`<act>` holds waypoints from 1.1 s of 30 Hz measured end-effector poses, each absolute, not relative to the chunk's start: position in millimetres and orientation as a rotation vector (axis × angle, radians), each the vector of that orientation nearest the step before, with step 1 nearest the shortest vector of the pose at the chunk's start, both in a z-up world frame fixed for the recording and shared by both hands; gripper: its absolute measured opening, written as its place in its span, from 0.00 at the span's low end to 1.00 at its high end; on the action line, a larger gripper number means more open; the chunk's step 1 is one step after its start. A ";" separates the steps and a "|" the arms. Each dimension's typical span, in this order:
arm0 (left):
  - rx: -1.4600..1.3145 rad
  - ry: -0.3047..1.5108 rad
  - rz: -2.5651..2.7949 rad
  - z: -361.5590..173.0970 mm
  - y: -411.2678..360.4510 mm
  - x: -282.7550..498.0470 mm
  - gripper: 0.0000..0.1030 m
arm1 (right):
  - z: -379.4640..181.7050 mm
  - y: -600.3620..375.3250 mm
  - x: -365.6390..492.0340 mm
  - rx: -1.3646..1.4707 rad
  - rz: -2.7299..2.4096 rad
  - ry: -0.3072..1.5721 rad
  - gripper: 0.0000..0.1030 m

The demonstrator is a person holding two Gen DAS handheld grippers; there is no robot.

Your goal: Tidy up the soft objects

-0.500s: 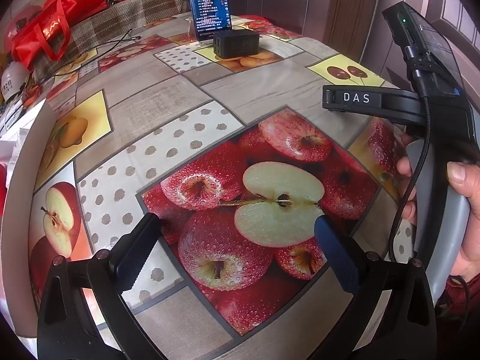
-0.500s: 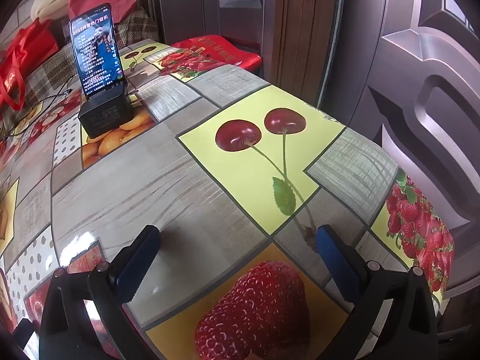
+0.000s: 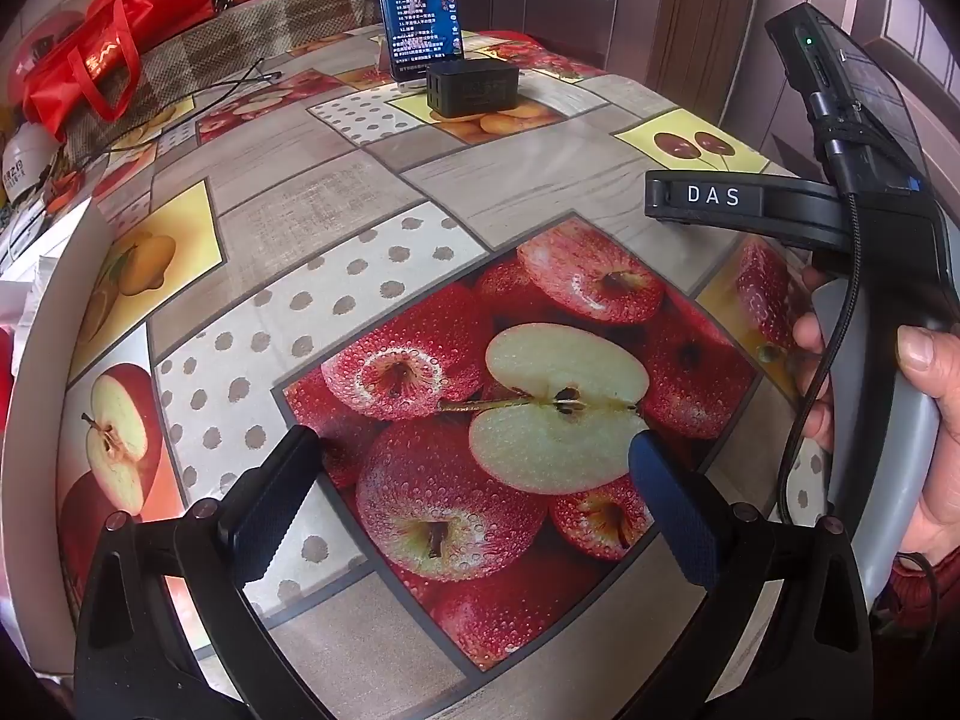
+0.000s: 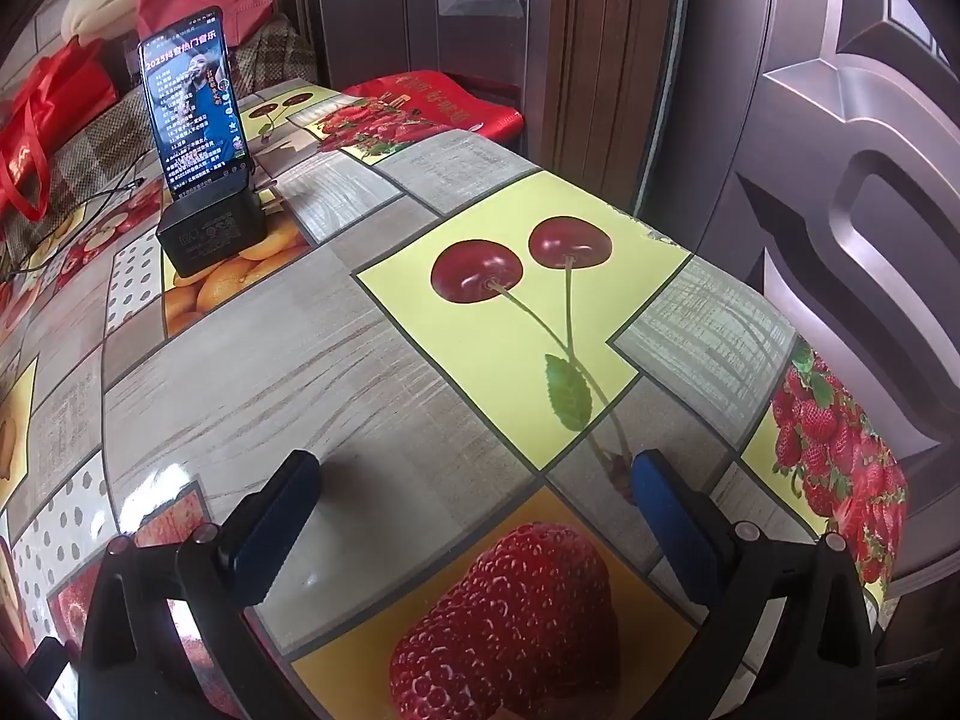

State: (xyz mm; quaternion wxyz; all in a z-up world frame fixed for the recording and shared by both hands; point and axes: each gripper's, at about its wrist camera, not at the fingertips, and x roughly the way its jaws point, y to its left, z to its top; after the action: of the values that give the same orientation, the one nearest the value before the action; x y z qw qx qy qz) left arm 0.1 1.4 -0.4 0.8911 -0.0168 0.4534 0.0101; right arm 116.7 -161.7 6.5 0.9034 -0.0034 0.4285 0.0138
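We are viewing the left claw from its own wrist camera: its two dark, blue-padded fingers are standing spread as wide as they go, gripping nothing, and hanging above the printed panel of red apples on the glossy fruit-patterned oilcloth counter. To its right, a person's hand is holding the grey handle of the other tool, whose black arm is carrying the white letters "DAS".

In the right wrist view, we are seeing the right claw likewise opened fully and carrying nothing, poised over bare oilcloth between the cherry panel and the strawberry panel.

No soft object is lying between or near either pair of fingers. The soft things we are able to make out are lying well apart from both claws, beyond the counter's far edge: a red fabric carry bag resting on a brown checked cloth.

At the far end of the counter, a lit smartphone is leaning upright just behind a small black box-shaped charger, with thin black cables trailing away to the left.
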 end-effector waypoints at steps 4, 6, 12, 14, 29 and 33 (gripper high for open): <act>-0.035 0.941 0.021 -0.4 1.5 0.2 1.00 | 6.5 -161.8 116.8 -0.006 0.029 0.886 1.00; -0.035 0.941 0.021 -0.4 1.4 0.1 1.00 | 6.5 -161.6 116.8 -0.007 0.028 0.886 1.00; -0.035 0.941 0.021 -0.4 1.5 0.2 1.00 | 7.0 -162.8 117.6 -0.004 0.030 0.885 1.00; -0.035 0.941 0.021 -0.5 1.6 0.2 1.00 | 7.0 -162.4 117.6 -0.005 0.030 0.886 1.00; -0.035 0.942 0.021 0.5 0.7 -0.7 1.00 | 7.4 -161.9 116.7 -0.005 0.029 0.885 1.00; -0.035 0.942 0.021 0.4 0.6 -0.7 1.00 | 7.5 -162.4 116.3 -0.007 0.031 0.885 1.00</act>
State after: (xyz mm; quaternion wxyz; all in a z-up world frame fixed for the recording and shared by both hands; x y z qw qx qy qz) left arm -0.7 0.6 0.4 0.8910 -0.0168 0.4536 0.0100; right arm 116.3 -162.4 7.5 0.9036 -0.0033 0.4282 0.0149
